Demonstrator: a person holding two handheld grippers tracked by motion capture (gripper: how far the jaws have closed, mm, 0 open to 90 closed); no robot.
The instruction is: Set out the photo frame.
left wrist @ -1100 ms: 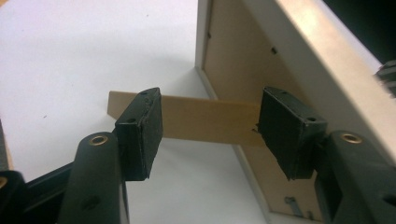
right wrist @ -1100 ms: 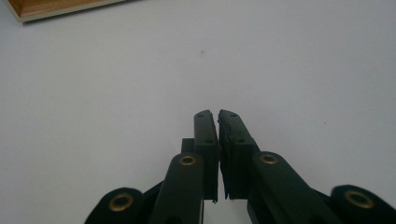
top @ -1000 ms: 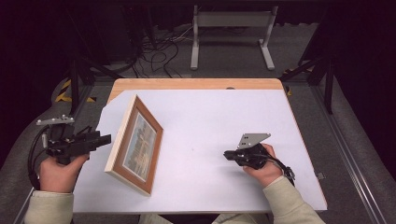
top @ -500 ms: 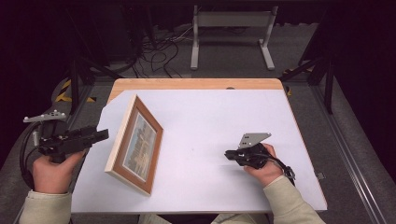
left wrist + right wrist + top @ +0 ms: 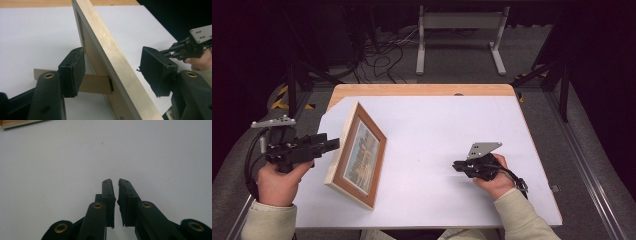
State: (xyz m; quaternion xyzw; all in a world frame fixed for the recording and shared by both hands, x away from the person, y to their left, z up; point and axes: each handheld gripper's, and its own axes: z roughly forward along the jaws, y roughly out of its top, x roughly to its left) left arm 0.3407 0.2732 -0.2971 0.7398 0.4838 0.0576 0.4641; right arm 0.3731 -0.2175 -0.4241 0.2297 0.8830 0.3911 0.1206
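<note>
Since the earlier frame the left gripper has drawn back and risen slightly from the picture frame, which stands tilted on its back strut on the white table, its light wooden edge passing between the wide-apart jaws without touching either pad. Right gripper rests low on the table well away from the frame, its jaws having just been opening yet only a narrow slit apart, with nothing between them. Judged step: releasing the propped frame; next, withdraw the left jaws clear without nudging it; no containers present.
</note>
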